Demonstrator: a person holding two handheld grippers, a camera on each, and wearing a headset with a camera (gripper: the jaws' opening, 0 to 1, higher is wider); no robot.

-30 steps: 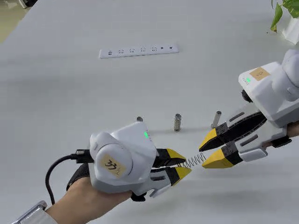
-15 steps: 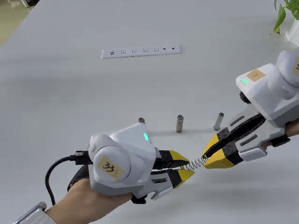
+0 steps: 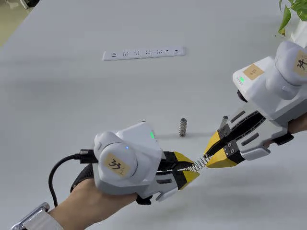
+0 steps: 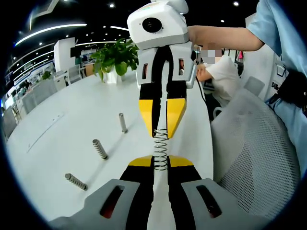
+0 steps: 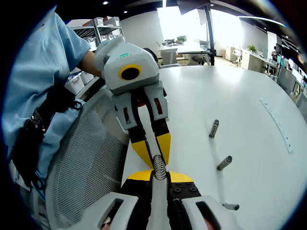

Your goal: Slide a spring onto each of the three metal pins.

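The left hand-held gripper and the right hand-held gripper are each clamped on one end of a spring, which spans the gap between their tips above the desk. Beyond the tips stand a bare pin and a spring-loaded pin.

Three pins on the worktop: one bare pin, plus a middle pin and an end pin, each wearing one spring. Three springs in all, counting the held spring. Two claws: left claw, right claw. One power strip. One plant.
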